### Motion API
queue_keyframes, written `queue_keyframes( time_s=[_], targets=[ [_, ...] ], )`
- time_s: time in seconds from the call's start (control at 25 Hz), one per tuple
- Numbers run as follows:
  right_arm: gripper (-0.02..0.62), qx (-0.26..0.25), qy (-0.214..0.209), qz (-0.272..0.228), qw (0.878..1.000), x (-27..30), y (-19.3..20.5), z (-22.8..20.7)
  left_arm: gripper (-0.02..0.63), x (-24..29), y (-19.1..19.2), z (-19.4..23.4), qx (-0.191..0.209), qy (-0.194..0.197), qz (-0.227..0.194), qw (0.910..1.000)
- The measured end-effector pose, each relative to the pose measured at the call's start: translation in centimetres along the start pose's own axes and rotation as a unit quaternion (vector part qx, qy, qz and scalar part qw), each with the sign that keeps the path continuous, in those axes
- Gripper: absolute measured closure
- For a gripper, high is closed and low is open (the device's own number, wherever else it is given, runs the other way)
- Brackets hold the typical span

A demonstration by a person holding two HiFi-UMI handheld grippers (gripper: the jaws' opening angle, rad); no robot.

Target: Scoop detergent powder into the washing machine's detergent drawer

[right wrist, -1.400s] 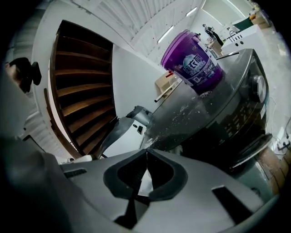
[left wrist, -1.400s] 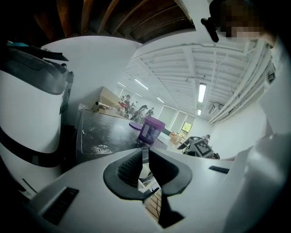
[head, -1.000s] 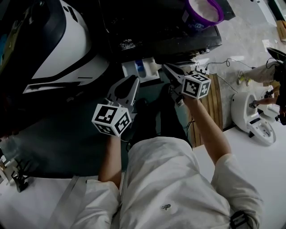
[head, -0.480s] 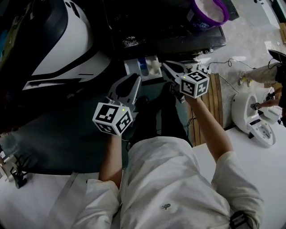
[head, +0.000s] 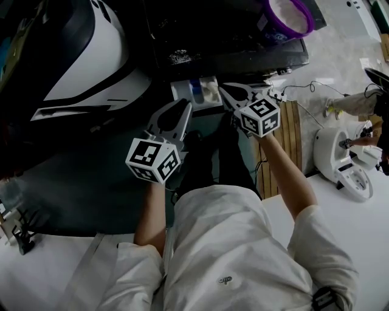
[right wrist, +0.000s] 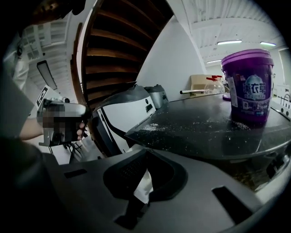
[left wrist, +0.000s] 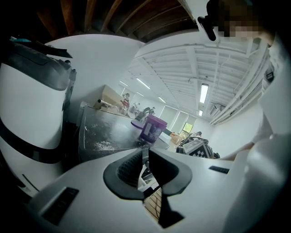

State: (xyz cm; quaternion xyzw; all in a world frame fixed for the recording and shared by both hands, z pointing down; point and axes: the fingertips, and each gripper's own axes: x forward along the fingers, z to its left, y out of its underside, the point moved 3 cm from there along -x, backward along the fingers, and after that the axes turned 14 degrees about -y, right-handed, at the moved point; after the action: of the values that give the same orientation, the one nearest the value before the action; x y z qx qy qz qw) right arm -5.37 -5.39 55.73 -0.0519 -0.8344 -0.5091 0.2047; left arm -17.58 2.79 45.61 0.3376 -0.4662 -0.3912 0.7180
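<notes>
The washing machine's detergent drawer (head: 196, 91) stands pulled out from the dark machine, showing white and blue compartments. A purple detergent tub (head: 285, 15) (right wrist: 250, 82) (left wrist: 152, 129) sits on the machine's dark top (head: 225, 42), with spilt powder (head: 176, 58) (right wrist: 152, 127) scattered on it. My left gripper (head: 181, 105) (left wrist: 145, 154) is shut and empty, just below the drawer's left side. My right gripper (head: 225, 91) (right wrist: 146, 169) is shut with nothing in it, its tips at the drawer's right edge. No scoop shows.
A large white-and-black appliance (head: 91, 54) fills the left. A wooden slatted board (head: 292, 146), a cable and a white device (head: 343, 161) lie on the floor at the right. The person's lap (head: 231, 243) fills the lower middle.
The right gripper has edged slightly left, closer to the drawer, and its marker cube has turned a little. The left gripper has hardly moved.
</notes>
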Motion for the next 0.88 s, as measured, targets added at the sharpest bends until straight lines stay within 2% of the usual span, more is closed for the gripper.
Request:
queue_keyframes(
  time_s=[0.4, 0.64, 0.88],
  targets=[
    [0.588, -0.071, 0.005, 0.031, 0.997, 0.6, -0.4, 0.6, 0.551, 0.1, -0.1, 0.1, 0.001, 0.004, 0.002, 1.0000],
    [0.588, -0.137, 0.011, 0.059, 0.989, 1.0, -0.6, 1.5, 0.551, 0.1, -0.1, 0.2, 0.000, 0.004, 0.002, 1.0000],
    [0.588, -0.181, 0.014, 0.072, 0.981, 1.3, -0.6, 2.0, 0.551, 0.0, -0.1, 0.3, 0.000, 0.003, 0.002, 1.0000]
  ],
)
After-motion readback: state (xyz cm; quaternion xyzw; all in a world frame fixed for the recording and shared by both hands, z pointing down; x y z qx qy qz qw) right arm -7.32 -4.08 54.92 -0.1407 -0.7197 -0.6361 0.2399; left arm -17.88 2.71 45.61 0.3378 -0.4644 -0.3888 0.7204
